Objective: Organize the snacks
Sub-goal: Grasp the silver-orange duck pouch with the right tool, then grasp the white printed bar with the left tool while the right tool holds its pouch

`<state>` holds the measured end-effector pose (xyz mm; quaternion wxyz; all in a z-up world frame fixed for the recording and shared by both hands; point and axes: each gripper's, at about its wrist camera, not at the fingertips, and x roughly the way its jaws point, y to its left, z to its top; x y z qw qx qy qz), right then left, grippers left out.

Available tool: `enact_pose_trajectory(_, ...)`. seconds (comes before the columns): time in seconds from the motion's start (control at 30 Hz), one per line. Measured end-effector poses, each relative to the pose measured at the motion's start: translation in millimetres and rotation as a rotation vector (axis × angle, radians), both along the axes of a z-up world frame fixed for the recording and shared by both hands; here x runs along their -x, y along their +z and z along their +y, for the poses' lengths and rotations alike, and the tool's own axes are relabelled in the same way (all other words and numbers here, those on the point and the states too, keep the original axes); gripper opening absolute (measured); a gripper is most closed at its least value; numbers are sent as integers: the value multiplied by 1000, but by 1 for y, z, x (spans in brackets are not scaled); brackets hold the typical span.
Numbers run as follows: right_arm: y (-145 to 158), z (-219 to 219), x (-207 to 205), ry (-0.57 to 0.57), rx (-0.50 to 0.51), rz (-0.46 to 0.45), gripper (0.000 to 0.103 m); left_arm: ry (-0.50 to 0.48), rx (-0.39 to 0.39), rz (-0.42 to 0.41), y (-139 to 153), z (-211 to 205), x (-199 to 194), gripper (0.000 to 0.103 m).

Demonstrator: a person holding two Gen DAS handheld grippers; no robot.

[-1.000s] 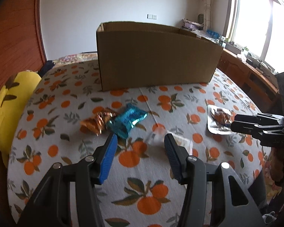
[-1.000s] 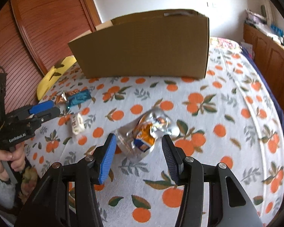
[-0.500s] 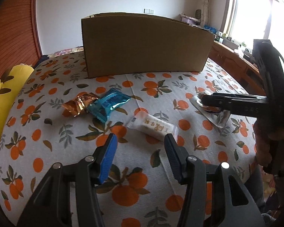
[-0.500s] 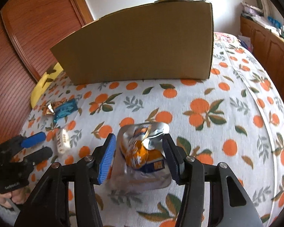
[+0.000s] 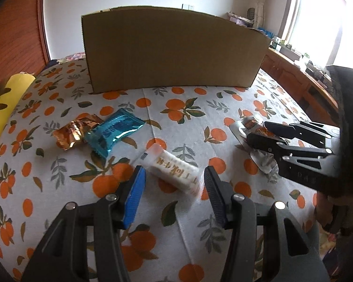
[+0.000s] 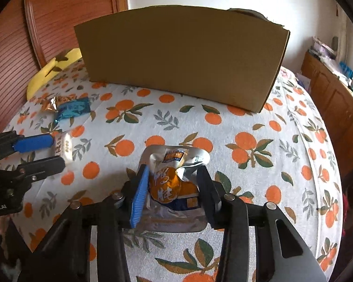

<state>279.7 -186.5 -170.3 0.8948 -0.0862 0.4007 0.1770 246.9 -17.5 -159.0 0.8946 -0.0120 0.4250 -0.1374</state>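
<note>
Right tongs (image 6: 174, 185) closing around silver-and-orange snack pouch (image 6: 174, 188); blue pad on pouch's left side, black pad on its right, both appear touching the crumpled foil. Pouch lying on orange-print tablecloth (image 6: 247, 129), top end crinkled just past the fingertips.

Left tongs (image 5: 174, 183) released, jaws apart, nothing gripped. White snack bar (image 5: 171, 169) lying diagonally on the cloth, near end between the fingertips, touching neither pad as far as visible. Far end just ahead of the blue pad.

Further ahead and left of left tongs: blue foil packet (image 5: 113, 131), touching a copper-gold wrapper (image 5: 75, 132) on its left side. Both flat on the cloth, well apart from the white bar.

Beyond everything: open cardboard box (image 5: 171, 51), upright, long side facing both tongs, contents hidden.

Far left of left tongs, at cloth edge: yellow cushion (image 5: 4, 96). Wooden cabinets (image 6: 336, 98) off to the right.
</note>
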Motion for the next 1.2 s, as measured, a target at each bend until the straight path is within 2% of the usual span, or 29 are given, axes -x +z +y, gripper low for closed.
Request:
enact_pose_trajectory(0.13, 0, 0, 0, -5, -6, -5, 40, 10, -26, -7, -1, -8, -4, 47)
enact_pose_trajectory(0.3, 0, -1, -1, -6, -17, -3, 39, 26, -72, -3, -1, -17, -12, 47)
enact_pose_trajectory(0.43, 0, -2, 0, -6, -18, -2, 40, 34, -43, 5, 2, -17, -19, 50)
enact_pose_trajectory(0.5, 0, -2, -1, -6, -23, 0, 40, 46, -33, 2, 4, -15, -22, 55)
enact_pose_trajectory(0.7, 1, -2, 0, -6, -27, 1, 40, 67, 22, 55, 0, -14, -39, 57)
enact_pose_trajectory(0.97, 1, -2, 0, -6, -30, 1, 40, 105, -8, 40, 1, -19, -53, 57)
enact_pose_trajectory(1.03, 1, -2, 0, -6, -27, 0, 40, 120, -19, 32, -1, -16, -54, 54)
enact_pose_trajectory(1.1, 1, -3, 0, -5, -32, 4, 40, 118, -39, 17, -2, -15, -54, 38)
enact_pose_trajectory(1.13, 1, -3, 0, -5, -34, 5, 40, 113, -42, 12, -2, -14, -53, 35)
enact_pose_trajectory(1.17, 1, -3, 0, -4, -35, 4, 40, 103, -38, 12, -2, -14, -52, 23)
enact_pose_trajectory(1.2, 1, -3, 0, -5, -35, 4, 40, 93, -36, 16, -2, -14, -51, 17)
